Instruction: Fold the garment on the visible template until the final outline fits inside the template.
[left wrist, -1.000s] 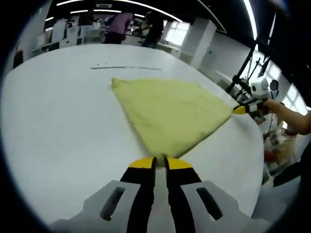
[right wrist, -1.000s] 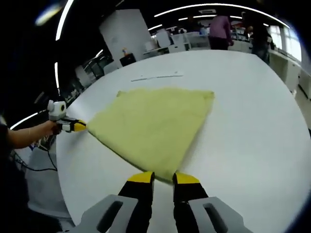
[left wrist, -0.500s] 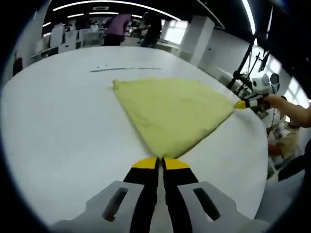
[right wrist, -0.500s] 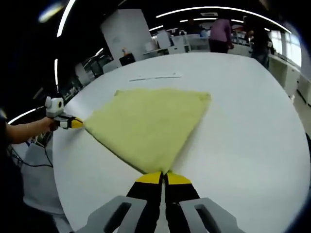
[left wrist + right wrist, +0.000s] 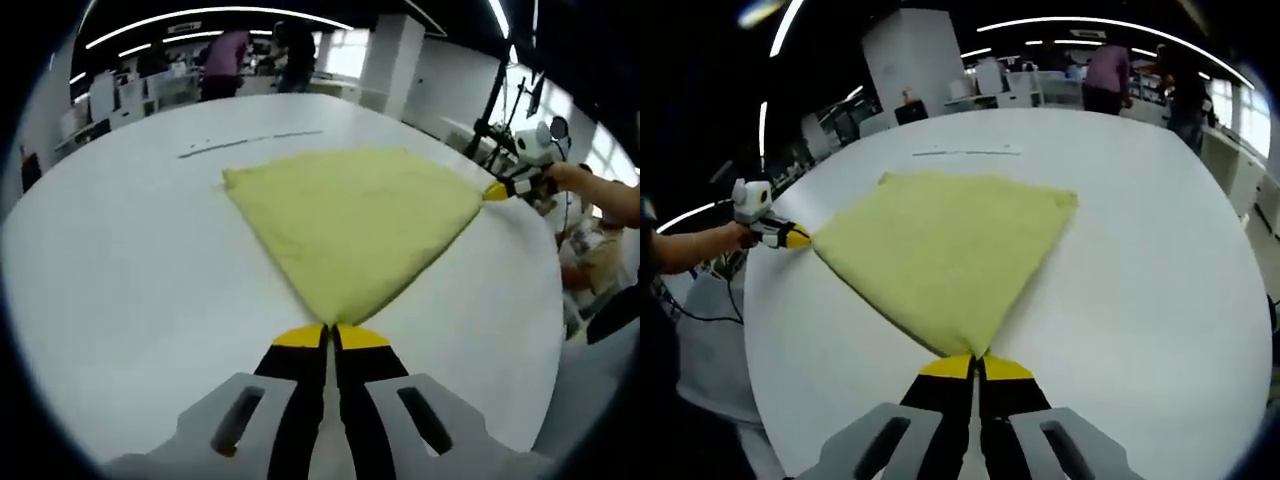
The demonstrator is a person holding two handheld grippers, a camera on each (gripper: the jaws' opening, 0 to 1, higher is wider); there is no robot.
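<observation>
Since a second ago, right gripper (image 5: 976, 358) has pinched shut on garment (image 5: 350, 215), which fans toward twelve o'clock; left gripper (image 5: 331, 329) pinches the opposite corner.

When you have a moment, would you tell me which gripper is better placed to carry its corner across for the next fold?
Neither clearly: the left gripper and the right gripper are each shut on a near corner of the flat yellow cloth garment on the white table. Probably both should lift together.

Open-plan office or lab: ceiling strip lights (image 5: 200, 14), desks (image 5: 1040, 88), standing people (image 5: 222, 62), pillar (image 5: 902, 55).
</observation>
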